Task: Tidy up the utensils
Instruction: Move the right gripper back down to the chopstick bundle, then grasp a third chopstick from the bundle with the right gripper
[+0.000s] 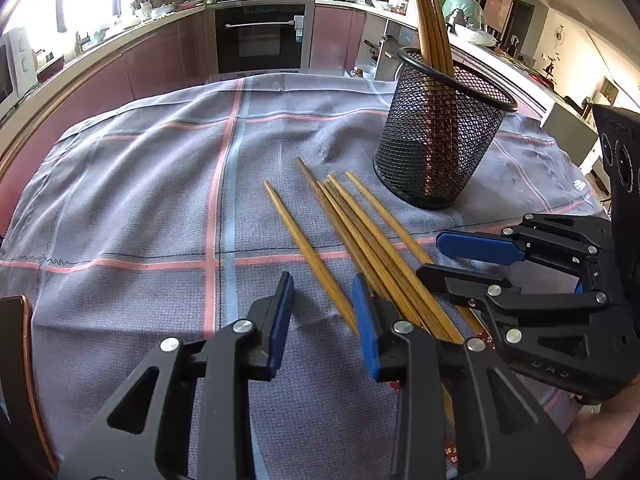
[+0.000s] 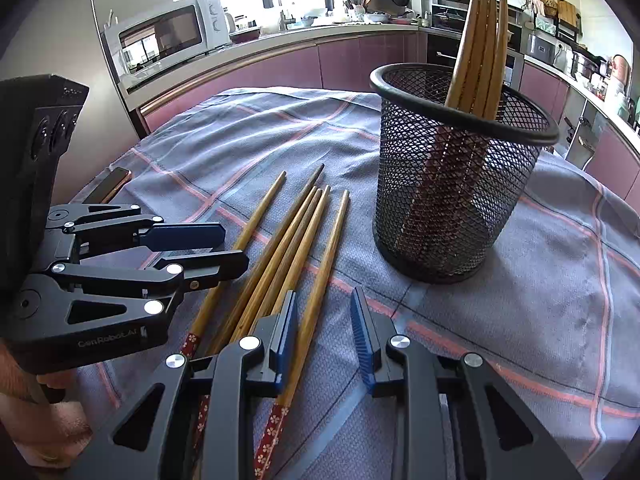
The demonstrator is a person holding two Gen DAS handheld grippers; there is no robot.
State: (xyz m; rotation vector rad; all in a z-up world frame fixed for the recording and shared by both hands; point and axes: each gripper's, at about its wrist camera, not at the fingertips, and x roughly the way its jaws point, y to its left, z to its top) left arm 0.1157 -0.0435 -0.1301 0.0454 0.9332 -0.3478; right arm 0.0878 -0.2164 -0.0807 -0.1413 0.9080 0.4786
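Several wooden chopsticks (image 1: 360, 236) lie loose on the checked cloth, tips pointing away; they also show in the right wrist view (image 2: 288, 248). A black mesh cup (image 1: 440, 136) stands upright behind them and holds several chopsticks (image 1: 430, 16); it also shows in the right wrist view (image 2: 456, 176). My left gripper (image 1: 324, 320) is open and empty, low over the near ends of the loose chopsticks, one chopstick between its fingers. My right gripper (image 2: 324, 328) is open and empty, just right of the pile; it shows in the left wrist view (image 1: 452, 260).
The table is covered by a grey-blue cloth (image 1: 140, 200) with pink stripes. A dark phone (image 2: 108, 186) lies at the table's left edge. Kitchen counters, an oven (image 1: 260, 36) and a microwave (image 2: 168, 36) stand beyond the table.
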